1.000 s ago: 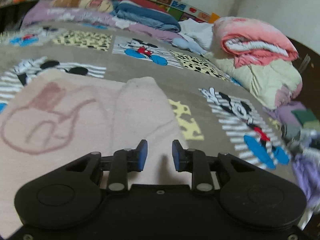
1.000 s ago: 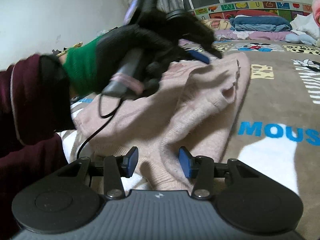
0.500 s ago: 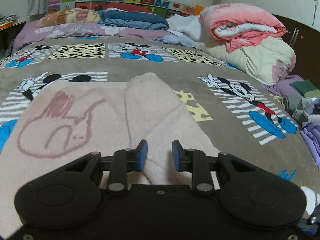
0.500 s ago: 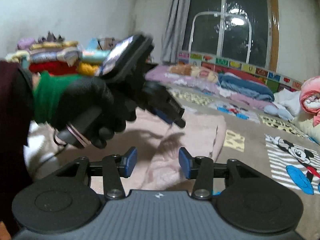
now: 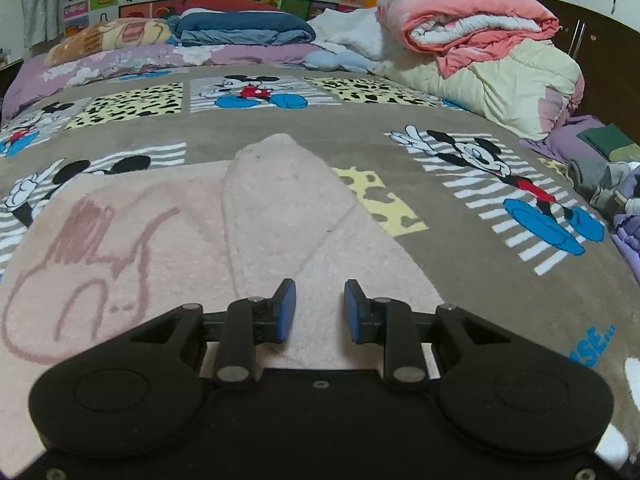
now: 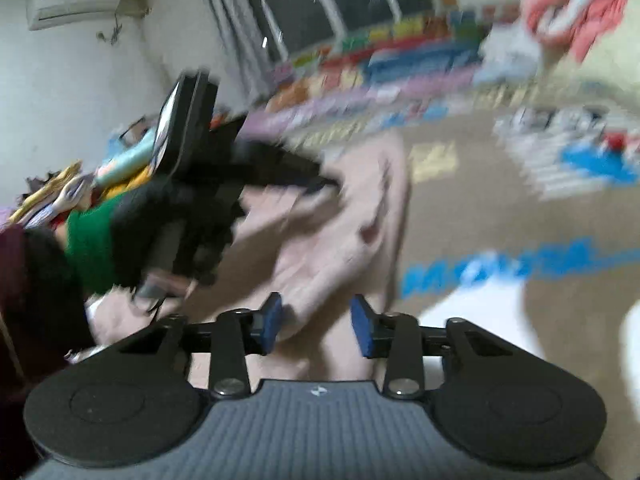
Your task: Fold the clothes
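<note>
A pale pink sweater with a dark pink drawing lies flat on the Mickey Mouse blanket, one sleeve folded over its body. My left gripper hovers low over the sleeve, jaws apart, nothing between the pads. The right wrist view is blurred by motion. It shows my right gripper over a rumpled edge of the sweater; its jaws are closing, with cloth below the gap and neither pad clearly pressing on it. A gloved hand holds the left gripper over the sweater further back.
A rolled pink quilt sits on a cream comforter at the back right. Folded bedding lines the headboard. Loose clothes pile at the right edge. More stacked clothes lie at the left.
The left view has rolled level and sunk closer to the sweater. The right view swung up, then back down to the sweater, and its jaws have narrowed.
</note>
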`<move>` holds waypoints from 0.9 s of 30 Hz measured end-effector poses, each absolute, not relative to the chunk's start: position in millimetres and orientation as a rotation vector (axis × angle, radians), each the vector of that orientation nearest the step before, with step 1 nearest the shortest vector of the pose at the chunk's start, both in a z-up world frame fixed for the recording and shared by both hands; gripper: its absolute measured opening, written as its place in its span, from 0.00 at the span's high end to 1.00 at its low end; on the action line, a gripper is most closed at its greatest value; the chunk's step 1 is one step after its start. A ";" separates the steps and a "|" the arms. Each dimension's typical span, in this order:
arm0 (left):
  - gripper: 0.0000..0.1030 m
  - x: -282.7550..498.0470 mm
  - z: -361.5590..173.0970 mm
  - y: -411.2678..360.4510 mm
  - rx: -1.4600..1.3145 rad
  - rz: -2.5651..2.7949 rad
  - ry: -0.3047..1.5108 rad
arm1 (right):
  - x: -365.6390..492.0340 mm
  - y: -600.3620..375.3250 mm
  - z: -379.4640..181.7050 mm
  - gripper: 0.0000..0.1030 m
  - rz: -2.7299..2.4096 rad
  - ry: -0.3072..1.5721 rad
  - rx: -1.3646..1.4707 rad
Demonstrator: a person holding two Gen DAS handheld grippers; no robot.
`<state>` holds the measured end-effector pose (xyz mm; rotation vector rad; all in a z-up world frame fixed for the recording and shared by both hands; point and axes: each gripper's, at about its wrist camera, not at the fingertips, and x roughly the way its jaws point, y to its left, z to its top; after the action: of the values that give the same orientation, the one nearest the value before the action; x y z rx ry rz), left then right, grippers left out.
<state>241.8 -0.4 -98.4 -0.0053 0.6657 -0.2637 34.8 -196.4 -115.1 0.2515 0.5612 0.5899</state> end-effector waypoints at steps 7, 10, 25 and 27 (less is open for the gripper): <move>0.77 248.9 -104.2 -2.4 0.002 -0.266 0.683 | 18.7 -161.6 -120.5 0.68 0.739 0.604 0.057; 0.77 253.2 -107.2 -2.2 -0.017 -0.257 0.689 | 3.9 -145.5 -118.1 0.68 0.759 0.565 -0.112; 0.75 242.2 -104.9 -0.4 -0.064 -0.266 0.700 | 6.7 -146.5 -104.0 0.58 0.728 0.505 -0.084; 0.75 242.5 -103.7 0.9 -0.078 -0.269 0.705 | -8.2 -132.4 -103.1 0.58 0.775 0.467 -0.171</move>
<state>242.5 0.9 -103.7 -0.0782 0.7050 -0.2694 -8.2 -132.4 -103.1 -0.1711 0.4671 0.7746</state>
